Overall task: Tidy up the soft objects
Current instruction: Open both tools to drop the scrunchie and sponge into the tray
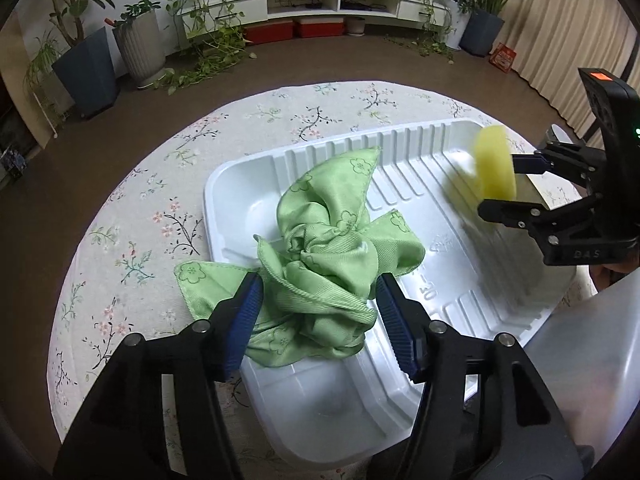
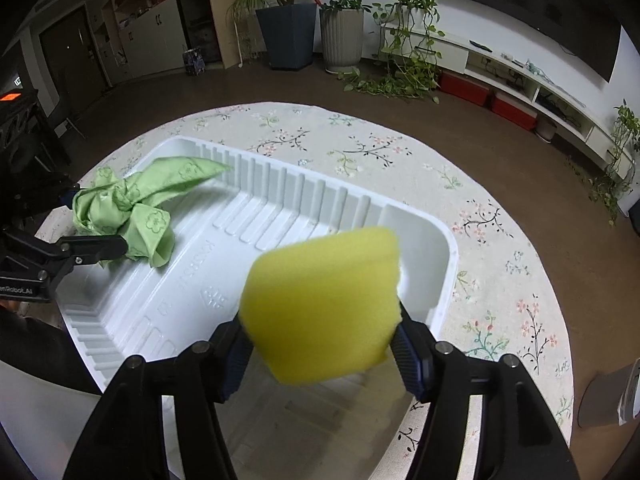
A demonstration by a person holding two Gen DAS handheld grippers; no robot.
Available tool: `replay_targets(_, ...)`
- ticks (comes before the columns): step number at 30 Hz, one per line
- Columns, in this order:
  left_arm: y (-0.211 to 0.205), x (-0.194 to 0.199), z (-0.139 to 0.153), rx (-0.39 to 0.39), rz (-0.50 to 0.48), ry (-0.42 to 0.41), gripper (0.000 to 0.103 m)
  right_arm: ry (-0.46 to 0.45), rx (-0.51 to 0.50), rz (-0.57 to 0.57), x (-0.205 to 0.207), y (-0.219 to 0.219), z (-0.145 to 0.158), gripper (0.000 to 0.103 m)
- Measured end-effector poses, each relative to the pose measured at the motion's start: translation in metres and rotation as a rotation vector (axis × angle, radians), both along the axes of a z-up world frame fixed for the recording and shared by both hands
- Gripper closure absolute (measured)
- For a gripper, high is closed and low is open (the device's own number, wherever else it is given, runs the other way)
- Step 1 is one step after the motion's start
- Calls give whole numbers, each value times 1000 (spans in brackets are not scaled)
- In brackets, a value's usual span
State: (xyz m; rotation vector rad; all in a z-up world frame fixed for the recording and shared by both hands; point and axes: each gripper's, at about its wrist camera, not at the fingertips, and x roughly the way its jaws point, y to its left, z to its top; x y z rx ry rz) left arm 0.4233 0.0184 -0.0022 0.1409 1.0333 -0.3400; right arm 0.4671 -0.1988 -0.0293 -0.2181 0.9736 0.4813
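A crumpled green cloth (image 1: 328,252) lies in the white plastic tray (image 1: 460,208), one corner hanging over the tray's rim onto the tablecloth. My left gripper (image 1: 320,300) is open, its blue pads on either side of the cloth's near folds. My right gripper (image 2: 322,340) holds a yellow sponge (image 2: 324,304) above the tray's other end (image 2: 440,248); the sponge looks motion-blurred. In the left wrist view the right gripper (image 1: 500,184) and sponge (image 1: 494,164) hover over the tray's far right corner. The cloth (image 2: 132,212) and left gripper (image 2: 96,220) show at the left of the right wrist view.
The tray sits on a round table with a floral tablecloth (image 1: 140,240). A translucent white object (image 1: 580,340) is at the table's near right edge. Potted plants (image 1: 88,64) and a low white shelf (image 1: 320,4) stand beyond on the brown floor.
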Motion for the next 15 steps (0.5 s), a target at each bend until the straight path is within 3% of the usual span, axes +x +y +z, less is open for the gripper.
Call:
replay_targets(10, 21, -15, 27, -59, 57, -64, 41, -60, 51, -31, -11, -14, 23, 28)
replay_targets(15, 41, -47, 44, -92, 111, -114, 41, -85, 97, -75, -25, -36, 43, 28)
